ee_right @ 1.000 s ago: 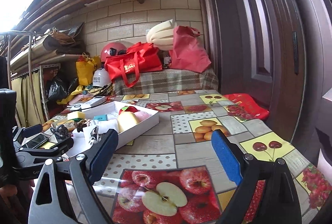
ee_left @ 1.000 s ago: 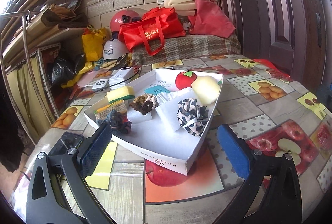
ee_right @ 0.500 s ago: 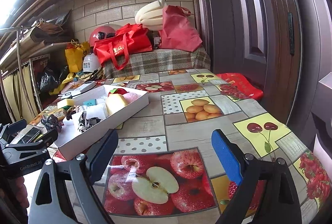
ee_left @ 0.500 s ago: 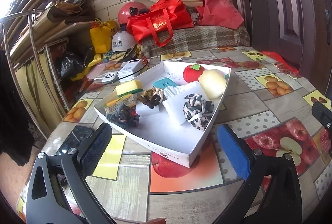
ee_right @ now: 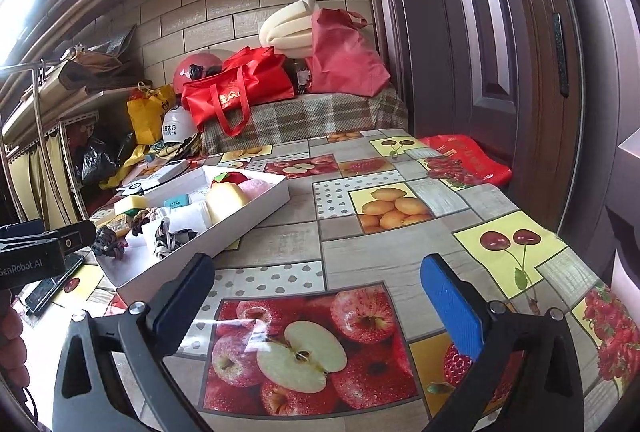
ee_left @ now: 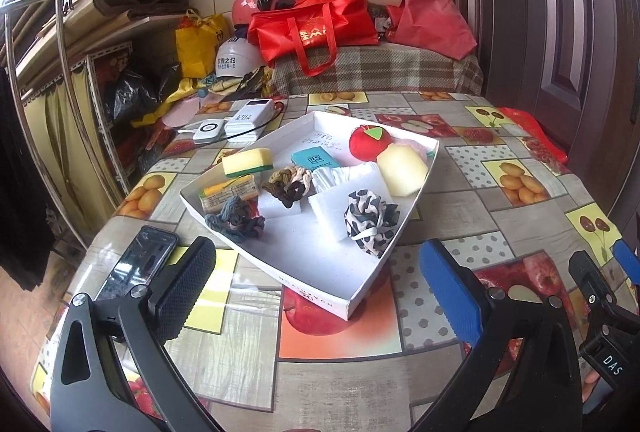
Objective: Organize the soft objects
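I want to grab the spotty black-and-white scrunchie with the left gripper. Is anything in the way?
Only the white box's near wall stands between the open left gripper and the spotty scrunchie. Nothing lies on the scrunchie, so reaching over the wall from above looks clear.

"GenRobot.AI" on left claw (ee_right: 44,252)

Left hand-held gripper (ee_left: 316,288) gapes empty; right hand-held gripper (ee_right: 318,296) opening, empty

A tray (ee_left: 362,298) is placed on the tabletop (ee_left: 460,200). A phone (ee_left: 140,262) is seen at its 8 o'clock, two chargers (ee_left: 240,120) at 11 o'clock. Sponges (ee_left: 248,162) are laid inside.
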